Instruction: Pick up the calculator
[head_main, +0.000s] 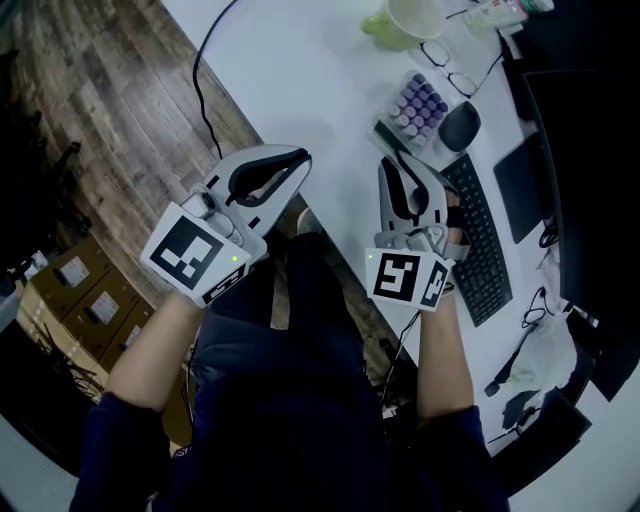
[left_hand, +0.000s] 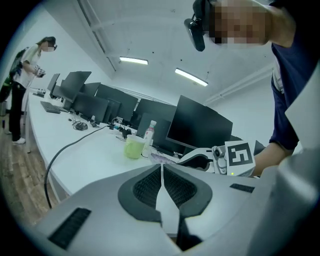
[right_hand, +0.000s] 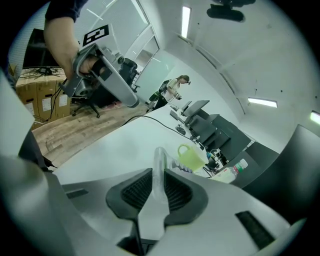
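Forearms in dark sleeves reach up from the bottom of the head view, each carrying a hand-held gripper with a black-and-white marker cube. On the left hand-held gripper (head_main: 297, 166) the ribbed black pads meet along a thin seam with nothing between them (left_hand: 161, 169). The right hand-held gripper (head_main: 407, 178) is closed on a tube (right_hand: 159, 162) of clear, smooth plastic with a rounded tip, which stands upright between its pads. Both are over the near edge of the white, matte counter (head_main: 300, 70), beside a wood-plank floor (head_main: 100, 110). No view shows the calculator plainly. A flat, dark slab (head_main: 520, 188) just right of the black keyboard (head_main: 480, 240) may be it, though I cannot tell. It lies flat, well apart from both grippers, with its long axis parallel to the keyboard and running away from the person. Beyond the keyboard are a rounded black mouse (head_main: 459, 126), a rack (head_main: 420, 108) of purple-capped tubes, thin-framed glasses (head_main: 447, 68) and a pale green mug (head_main: 400, 20).
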